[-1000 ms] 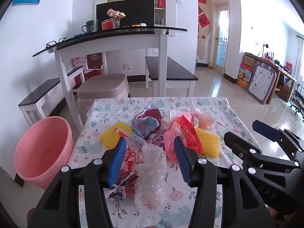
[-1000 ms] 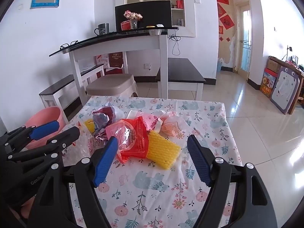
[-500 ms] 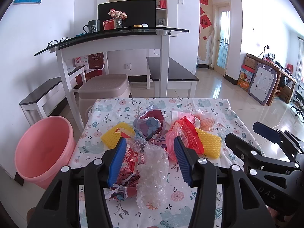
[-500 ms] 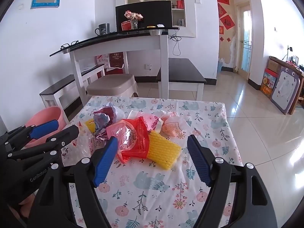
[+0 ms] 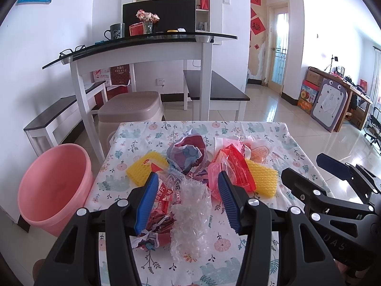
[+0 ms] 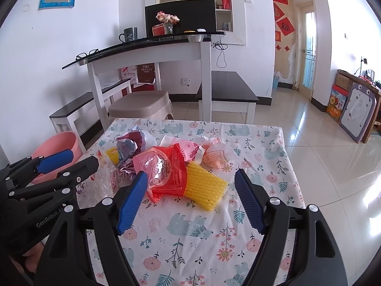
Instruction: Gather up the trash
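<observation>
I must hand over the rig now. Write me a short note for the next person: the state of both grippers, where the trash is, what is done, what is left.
Left gripper: open, empty, above the crumpled clear plastic and the red snack wrapper at the near left of the pile.
Right gripper: open, empty, just short of the red bag and the yellow foam net.
Trash: all piled on the floral tablecloth, with a second yellow foam net at the pile's left side.
Pink bin: on the floor left of the table; no trash shows in it.
Done: nothing.
Left: grasp every piece and drop it in the bin.
</observation>
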### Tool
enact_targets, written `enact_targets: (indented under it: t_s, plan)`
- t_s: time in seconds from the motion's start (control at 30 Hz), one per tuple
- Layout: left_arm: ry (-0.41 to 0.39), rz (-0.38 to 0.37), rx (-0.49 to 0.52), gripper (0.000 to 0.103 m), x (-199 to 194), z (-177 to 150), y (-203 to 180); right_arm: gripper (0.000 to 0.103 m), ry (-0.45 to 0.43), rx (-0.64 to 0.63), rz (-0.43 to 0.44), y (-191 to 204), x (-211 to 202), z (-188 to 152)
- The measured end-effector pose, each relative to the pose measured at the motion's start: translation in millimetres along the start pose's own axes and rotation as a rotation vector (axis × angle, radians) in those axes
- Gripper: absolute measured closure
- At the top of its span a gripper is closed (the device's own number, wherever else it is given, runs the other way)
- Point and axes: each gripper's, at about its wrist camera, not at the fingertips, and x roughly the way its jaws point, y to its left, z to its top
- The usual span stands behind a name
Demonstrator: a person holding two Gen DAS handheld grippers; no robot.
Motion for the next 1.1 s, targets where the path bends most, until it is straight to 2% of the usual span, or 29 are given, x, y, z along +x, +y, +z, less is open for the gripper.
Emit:
enact_targets:
  t_s: [1.1]
  plan:
    - [0.000,0.011,-0.035,0.052,1.1,-1.8,9.6,0.027,-0.002,-0.001,-0.002,0.6,-1.1,1.9]
